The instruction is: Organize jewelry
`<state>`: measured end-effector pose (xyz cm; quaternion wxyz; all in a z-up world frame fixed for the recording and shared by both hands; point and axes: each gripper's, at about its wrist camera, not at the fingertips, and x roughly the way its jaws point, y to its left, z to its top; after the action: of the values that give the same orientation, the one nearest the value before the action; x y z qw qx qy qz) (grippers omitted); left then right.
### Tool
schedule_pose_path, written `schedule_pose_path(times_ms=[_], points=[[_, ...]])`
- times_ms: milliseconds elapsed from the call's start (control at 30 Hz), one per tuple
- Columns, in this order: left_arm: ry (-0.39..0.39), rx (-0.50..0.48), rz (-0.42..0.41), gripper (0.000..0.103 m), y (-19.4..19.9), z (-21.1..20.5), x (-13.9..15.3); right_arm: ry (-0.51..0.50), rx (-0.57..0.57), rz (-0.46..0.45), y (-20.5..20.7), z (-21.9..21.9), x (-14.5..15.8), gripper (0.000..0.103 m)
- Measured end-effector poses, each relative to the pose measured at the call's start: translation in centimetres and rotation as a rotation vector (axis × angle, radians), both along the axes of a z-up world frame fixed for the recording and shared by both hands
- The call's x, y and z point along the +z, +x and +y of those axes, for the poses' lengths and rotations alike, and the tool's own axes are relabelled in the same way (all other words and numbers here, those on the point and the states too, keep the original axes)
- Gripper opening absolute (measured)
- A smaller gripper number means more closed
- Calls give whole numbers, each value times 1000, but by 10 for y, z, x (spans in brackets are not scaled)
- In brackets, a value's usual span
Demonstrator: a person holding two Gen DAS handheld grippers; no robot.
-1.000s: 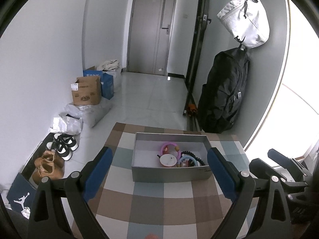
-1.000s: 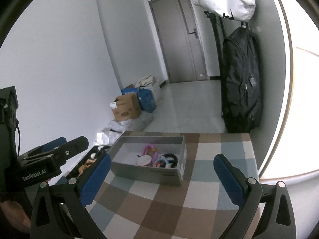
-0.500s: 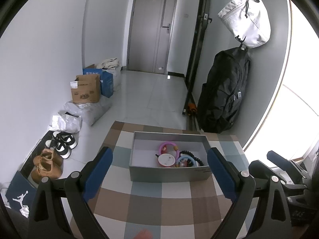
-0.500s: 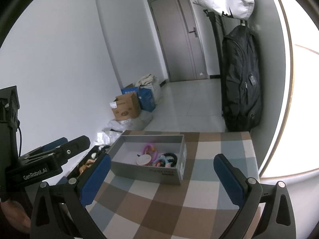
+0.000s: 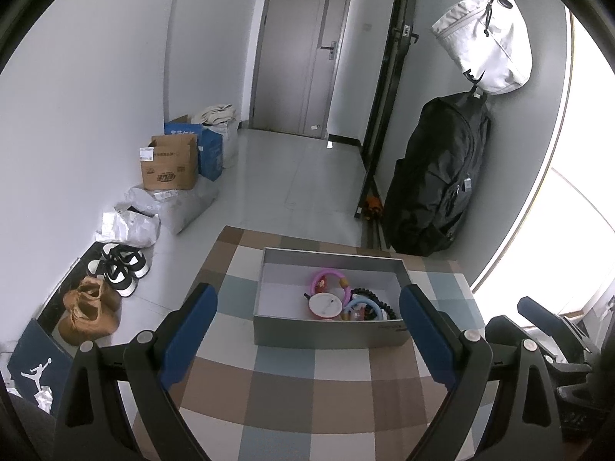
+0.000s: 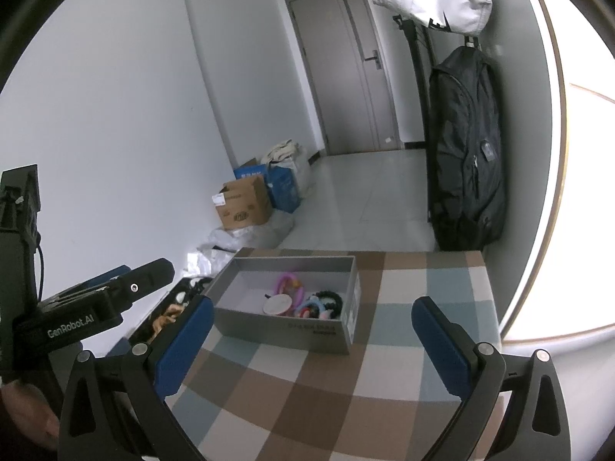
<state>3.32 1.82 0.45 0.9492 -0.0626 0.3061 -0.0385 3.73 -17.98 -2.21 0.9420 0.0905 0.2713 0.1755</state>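
Left wrist view: I look forward along its two fingers (image 5: 188, 330), from above the near edge of the checkered surface (image 5: 338, 392), facing the hallway door (image 5: 303, 53); the grey box (image 5: 330, 332) sits near, about centred.
Right wrist view: same facing, set further right and angled left; the box (image 6: 284, 328) lies near, left of centre.
Shared: box, surface, door, black backpack (image 5: 434, 176) (image 6: 467, 146), cardboard carton (image 5: 169, 167) (image 6: 242, 207).
Cross-sight: I see the left gripper (image 6: 100, 299) at the right view's left edge, the right gripper (image 5: 546, 326) at the left view's right edge.
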Motion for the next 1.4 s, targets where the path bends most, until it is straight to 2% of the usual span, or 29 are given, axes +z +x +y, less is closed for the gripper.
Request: schedule_pose_path(times_ms=[1400], points=[[-3,-9,-4,93,0,0,2,-11,-9,37,2,3,-7,103]])
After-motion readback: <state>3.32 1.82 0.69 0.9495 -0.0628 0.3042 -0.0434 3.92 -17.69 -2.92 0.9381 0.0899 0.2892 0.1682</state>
